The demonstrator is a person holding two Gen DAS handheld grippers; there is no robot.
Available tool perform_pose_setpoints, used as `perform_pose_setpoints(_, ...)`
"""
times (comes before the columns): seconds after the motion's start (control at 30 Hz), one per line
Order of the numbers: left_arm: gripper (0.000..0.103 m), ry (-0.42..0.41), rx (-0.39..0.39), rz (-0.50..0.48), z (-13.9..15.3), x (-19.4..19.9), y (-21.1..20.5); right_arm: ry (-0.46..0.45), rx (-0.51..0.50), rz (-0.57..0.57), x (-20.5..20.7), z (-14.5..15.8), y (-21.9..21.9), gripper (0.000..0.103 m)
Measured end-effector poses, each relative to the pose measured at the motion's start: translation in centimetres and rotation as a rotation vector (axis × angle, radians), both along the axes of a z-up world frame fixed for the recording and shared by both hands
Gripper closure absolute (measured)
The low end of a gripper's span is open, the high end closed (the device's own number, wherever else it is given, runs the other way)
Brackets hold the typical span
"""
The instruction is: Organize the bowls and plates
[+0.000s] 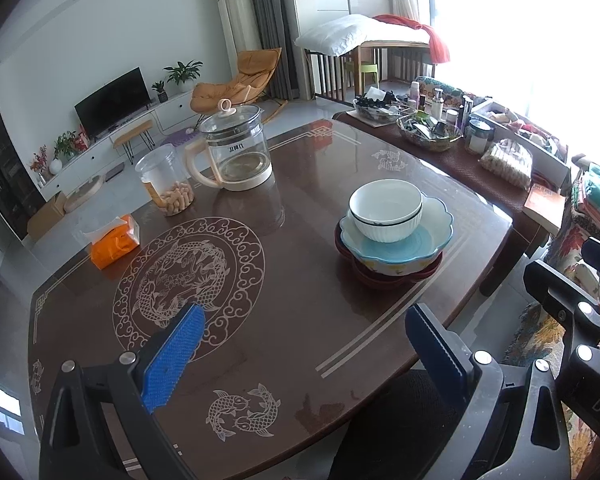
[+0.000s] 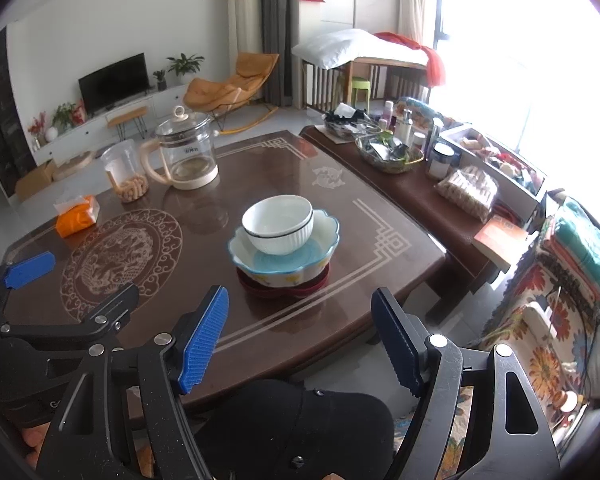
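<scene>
A white ribbed bowl (image 1: 386, 210) (image 2: 278, 224) sits nested in a scalloped light-blue bowl (image 1: 400, 246) (image 2: 286, 264), which rests on a dark red dish (image 1: 396, 278) (image 2: 284, 288) on the brown table (image 1: 300, 328) (image 2: 340, 264). My left gripper (image 1: 300, 344) hangs open over the table's near part, well short of the stack, with nothing between its blue pads. Over the near edge my right gripper (image 2: 300, 336) stands open too, empty, a little in front of the stack. The left gripper's fingertip (image 2: 30, 270) shows at the left of the right wrist view.
A glass kettle (image 1: 236, 148) (image 2: 186, 152), a plastic jar of snacks (image 1: 166, 184) (image 2: 126, 170) and an orange tissue pack (image 1: 114, 242) (image 2: 78, 216) stand at the table's far left. A cluttered side bench (image 1: 460, 148) (image 2: 420, 188) adjoins on the right.
</scene>
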State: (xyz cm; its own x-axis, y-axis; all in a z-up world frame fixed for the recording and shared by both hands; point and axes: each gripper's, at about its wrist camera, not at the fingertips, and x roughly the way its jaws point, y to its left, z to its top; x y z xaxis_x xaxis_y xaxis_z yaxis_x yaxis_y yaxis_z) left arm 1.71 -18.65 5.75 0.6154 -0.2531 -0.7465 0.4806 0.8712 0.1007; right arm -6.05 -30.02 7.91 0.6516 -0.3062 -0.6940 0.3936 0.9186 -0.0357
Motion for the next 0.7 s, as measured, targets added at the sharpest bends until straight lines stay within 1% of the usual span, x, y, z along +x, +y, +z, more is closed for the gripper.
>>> perform_pose_setpoints(0.3,0.003,0.011,-0.008,0.005,-0.3,0.8,-0.1,0.021,-0.002,-0.006,0.8,-0.3,-0.3,0.025)
perform_pose_setpoints(0.7,0.003,0.016,-0.033,0.031,0.1,1.5,0.5,0.01,0.011,-0.006,1.1,0.0,-0.6,0.025)
